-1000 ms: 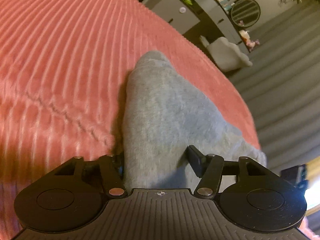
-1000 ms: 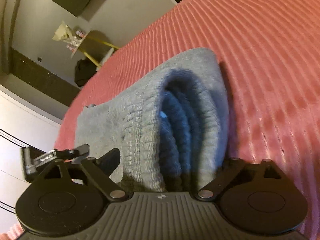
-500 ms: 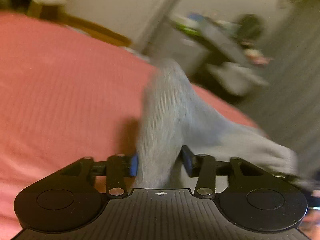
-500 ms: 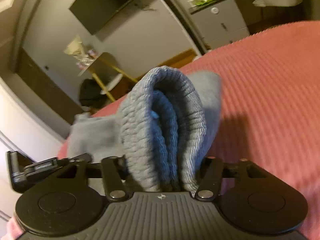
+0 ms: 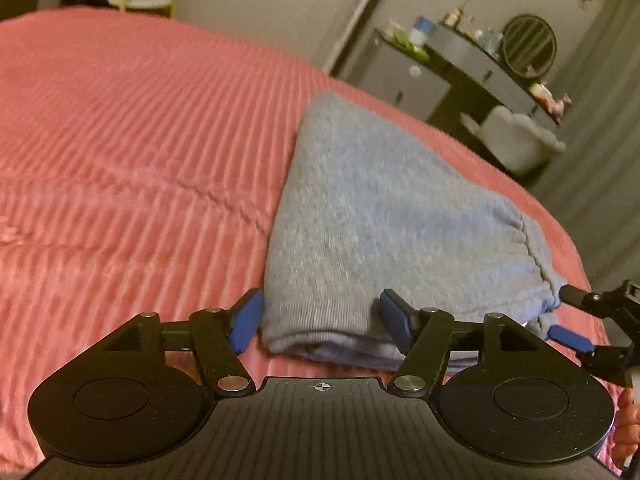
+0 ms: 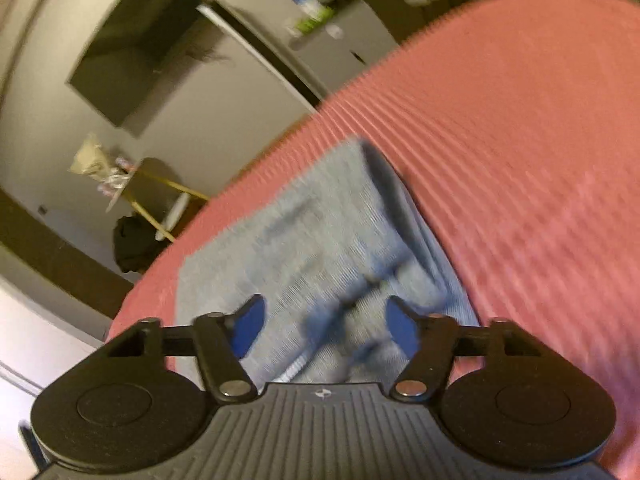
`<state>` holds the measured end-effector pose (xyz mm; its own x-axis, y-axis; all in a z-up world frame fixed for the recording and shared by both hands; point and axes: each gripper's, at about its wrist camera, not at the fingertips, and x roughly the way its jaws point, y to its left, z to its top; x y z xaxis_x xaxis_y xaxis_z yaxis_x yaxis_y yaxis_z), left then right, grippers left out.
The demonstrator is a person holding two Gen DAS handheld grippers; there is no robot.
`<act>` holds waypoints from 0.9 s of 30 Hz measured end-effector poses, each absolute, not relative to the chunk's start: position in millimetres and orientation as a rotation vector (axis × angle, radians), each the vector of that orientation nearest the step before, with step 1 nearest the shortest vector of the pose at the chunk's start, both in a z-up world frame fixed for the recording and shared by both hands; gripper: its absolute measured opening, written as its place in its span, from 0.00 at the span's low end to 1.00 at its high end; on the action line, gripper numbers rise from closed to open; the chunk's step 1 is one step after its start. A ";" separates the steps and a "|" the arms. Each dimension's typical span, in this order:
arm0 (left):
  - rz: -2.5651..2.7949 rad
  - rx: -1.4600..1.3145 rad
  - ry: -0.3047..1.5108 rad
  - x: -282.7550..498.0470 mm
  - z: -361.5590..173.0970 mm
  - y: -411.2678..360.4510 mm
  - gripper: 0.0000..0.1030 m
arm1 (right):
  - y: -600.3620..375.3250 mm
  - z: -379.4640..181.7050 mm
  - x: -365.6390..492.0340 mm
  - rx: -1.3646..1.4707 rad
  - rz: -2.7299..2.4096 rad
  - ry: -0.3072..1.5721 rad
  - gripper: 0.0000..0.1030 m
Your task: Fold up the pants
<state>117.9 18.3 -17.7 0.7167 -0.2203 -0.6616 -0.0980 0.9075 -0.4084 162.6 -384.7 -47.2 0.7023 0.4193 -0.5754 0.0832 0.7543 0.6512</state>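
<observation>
Here the grey pants lay folded into a compact bundle on the pink ribbed bedspread, directly ahead of both hand-held grippers. The left hand-held gripper had its blue pads spread, its jaws having just been opening; the near folded edge of the pants sat between them, but a gap showed beside the left pad and neither pad pressed into the cloth. Just past its right side, the tip of the other tool reached the bundle's near right corner.

From the right wrist view, the right hand-held gripper also stood apart, its jaws having just been closing. The pants lay beneath and beyond its pads, blurred by motion, and the blue pads hovered over the fabric without pinching it, as far as the smear allowed one to judge. The stacked layers of the bundle ran along its right edge, next to bare bedspread.

Beyond the left hand-held gripper, off the bed's far right, stood a grey dresser with a round mirror. Far beyond the right hand-held gripper, to its left, a dark screen hung on the wall.
</observation>
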 end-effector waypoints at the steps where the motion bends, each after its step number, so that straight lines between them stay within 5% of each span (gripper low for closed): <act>1: -0.076 -0.438 0.759 119.9 -12.1 17.0 0.66 | -384.9 -49.1 163.0 0.722 0.193 0.791 0.58; 7: -0.065 -0.424 0.669 132.3 14.6 18.4 0.71 | -356.1 -19.2 163.0 0.564 0.180 0.680 0.51; 13: -0.025 -0.401 0.719 183.0 4.0 2.5 0.63 | -300.1 -12.6 189.7 0.325 0.255 0.680 0.28; 19: 0.010 -0.255 0.772 236.0 -3.2 -3.4 0.61 | -255.4 -10.8 226.4 0.137 0.280 0.648 0.27; 27: 0.010 -0.187 0.825 265.3 -24.9 8.6 0.79 | -258.7 -48.3 288.3 -0.074 0.220 0.708 0.22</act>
<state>265.3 8.6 -24.9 0.6797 -0.0632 -0.7308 -0.0818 0.9835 -0.1612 288.3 -258.7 -48.3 0.7380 0.1750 -0.6518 -0.2248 0.9744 0.0071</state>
